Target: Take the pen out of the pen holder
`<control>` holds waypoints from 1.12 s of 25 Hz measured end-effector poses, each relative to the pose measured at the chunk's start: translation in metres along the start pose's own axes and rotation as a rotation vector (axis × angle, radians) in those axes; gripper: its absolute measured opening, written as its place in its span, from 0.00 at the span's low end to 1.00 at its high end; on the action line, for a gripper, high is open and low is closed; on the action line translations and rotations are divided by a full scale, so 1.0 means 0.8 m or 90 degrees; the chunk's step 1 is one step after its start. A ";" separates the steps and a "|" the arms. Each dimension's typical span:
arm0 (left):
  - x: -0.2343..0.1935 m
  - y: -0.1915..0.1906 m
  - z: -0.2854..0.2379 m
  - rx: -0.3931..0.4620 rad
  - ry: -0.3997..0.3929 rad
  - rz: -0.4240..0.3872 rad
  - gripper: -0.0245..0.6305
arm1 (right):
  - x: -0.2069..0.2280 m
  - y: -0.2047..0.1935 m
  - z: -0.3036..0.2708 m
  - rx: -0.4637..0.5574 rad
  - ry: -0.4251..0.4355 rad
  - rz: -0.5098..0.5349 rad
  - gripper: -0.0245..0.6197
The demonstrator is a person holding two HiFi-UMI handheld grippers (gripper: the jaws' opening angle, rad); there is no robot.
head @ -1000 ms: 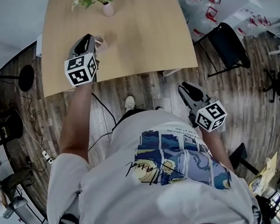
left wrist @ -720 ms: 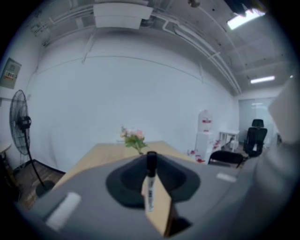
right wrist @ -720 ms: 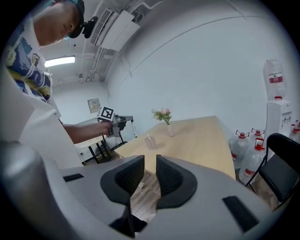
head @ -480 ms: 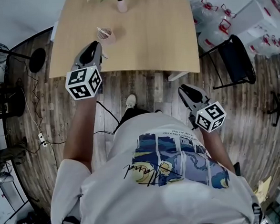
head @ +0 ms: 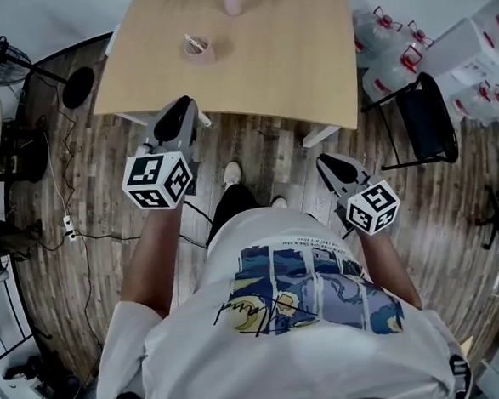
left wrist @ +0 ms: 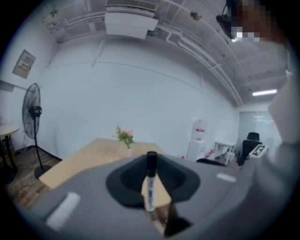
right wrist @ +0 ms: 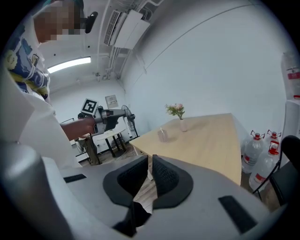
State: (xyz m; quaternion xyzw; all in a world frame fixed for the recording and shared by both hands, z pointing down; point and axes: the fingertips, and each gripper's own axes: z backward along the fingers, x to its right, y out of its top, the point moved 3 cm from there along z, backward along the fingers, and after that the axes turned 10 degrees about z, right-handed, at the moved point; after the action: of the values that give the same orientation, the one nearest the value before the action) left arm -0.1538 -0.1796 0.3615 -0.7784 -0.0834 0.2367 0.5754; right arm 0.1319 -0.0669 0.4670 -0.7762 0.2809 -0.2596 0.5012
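Note:
My left gripper is shut on a pen with a white body and a black cap, which stands upright between the pads. In the head view the left gripper hovers over the wooden floor just in front of the table's near edge. The pink pen holder stands on the light wooden table, far beyond the jaws, with something pale poking out of it. My right gripper hangs low by my right side; its pads stand almost together with nothing between them. The right gripper view also shows the pen holder.
A small vase of flowers stands at the table's far end. A black chair and water bottles are on the right, a standing fan on the left. Cables run over the floor at the left.
The left gripper has drawn back from the pen holder and off the table, still gripping the pen. The table now sits farther up the view. The right gripper has barely shifted.

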 end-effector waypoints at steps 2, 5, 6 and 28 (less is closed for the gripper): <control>0.012 -0.004 0.013 0.002 -0.003 0.009 0.15 | -0.006 -0.001 0.001 0.000 0.011 0.002 0.08; 0.027 -0.008 0.030 0.004 -0.007 0.015 0.15 | -0.016 0.000 0.003 0.001 0.029 0.008 0.07; 0.031 -0.009 0.034 0.005 -0.008 0.017 0.15 | -0.017 0.000 0.004 0.001 0.034 0.010 0.07; 0.071 -0.005 0.054 0.021 -0.020 0.009 0.15 | -0.016 -0.009 0.030 0.002 0.059 0.019 0.05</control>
State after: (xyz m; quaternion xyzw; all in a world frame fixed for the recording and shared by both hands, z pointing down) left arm -0.1235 -0.1181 0.3398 -0.7656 -0.0832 0.2540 0.5851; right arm 0.1403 -0.0406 0.4635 -0.7583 0.3149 -0.2882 0.4927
